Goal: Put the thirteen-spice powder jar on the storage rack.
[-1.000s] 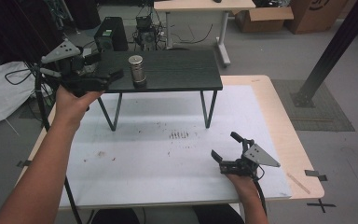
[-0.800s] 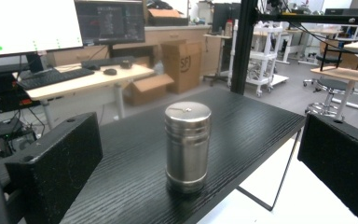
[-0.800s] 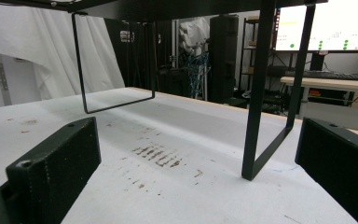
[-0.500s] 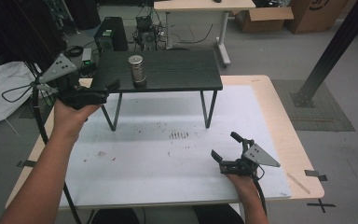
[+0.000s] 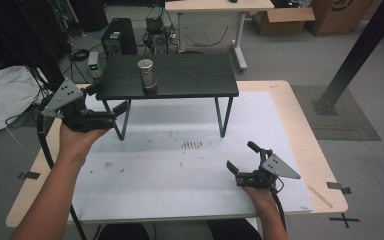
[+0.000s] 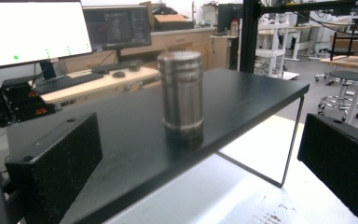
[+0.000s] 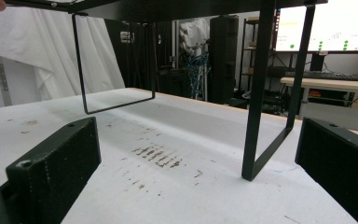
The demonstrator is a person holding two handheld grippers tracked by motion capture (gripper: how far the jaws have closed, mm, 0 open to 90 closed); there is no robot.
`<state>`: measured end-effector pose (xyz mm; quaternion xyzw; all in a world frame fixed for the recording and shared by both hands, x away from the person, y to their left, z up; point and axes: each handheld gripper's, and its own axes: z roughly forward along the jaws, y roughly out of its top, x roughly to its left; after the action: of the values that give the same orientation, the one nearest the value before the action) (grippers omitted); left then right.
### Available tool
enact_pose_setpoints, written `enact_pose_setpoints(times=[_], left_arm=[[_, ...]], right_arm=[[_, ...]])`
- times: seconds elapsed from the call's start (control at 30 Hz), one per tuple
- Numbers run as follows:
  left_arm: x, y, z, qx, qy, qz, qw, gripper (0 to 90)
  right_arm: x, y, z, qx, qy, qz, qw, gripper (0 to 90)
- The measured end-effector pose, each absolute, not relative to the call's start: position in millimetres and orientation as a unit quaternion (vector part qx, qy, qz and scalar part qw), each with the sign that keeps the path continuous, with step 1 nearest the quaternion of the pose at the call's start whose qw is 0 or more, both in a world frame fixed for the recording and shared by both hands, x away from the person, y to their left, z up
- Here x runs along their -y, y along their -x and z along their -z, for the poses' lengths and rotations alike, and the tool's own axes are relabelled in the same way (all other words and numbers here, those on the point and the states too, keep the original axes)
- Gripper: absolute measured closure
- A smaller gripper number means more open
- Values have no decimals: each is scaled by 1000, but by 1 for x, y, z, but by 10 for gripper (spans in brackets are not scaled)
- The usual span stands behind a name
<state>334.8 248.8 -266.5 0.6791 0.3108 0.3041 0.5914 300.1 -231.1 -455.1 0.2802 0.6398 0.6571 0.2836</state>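
Observation:
A steel cylinder (image 5: 146, 75) stands upright on the left part of a low black shelf (image 5: 190, 76) with thin metal legs. My left gripper (image 5: 107, 99) is held open just off the shelf's left front corner, a little below its top, with nothing between the jaws. In the left gripper view the cylinder (image 6: 182, 93) stands ahead on the shelf (image 6: 242, 100), well clear of both jaws. My right gripper (image 5: 242, 157) rests open on the white mat (image 5: 180, 170) near the front right, pointing at the shelf's legs (image 7: 256, 93).
The mat covers a wooden table (image 5: 310, 135), with dark smudges (image 5: 192, 145) at its middle. A tripod and cables (image 5: 42, 130) stand off the table's left edge. Beyond the shelf are a computer tower (image 5: 119, 36) and another desk (image 5: 215, 6).
My left gripper has drawn back from the shelf's left edge, down and toward the person. The cylinder stays in place on the shelf. The right gripper has not moved.

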Motion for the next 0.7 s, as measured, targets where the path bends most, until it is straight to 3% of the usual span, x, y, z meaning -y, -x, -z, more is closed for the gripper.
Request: enact_pose_setpoints(times=[0.7], left_arm=[[-256, -327, 321, -321, -674, -271, 608, 2]], right_arm=[[231, -300, 455, -641, -280, -656, 285, 0]])
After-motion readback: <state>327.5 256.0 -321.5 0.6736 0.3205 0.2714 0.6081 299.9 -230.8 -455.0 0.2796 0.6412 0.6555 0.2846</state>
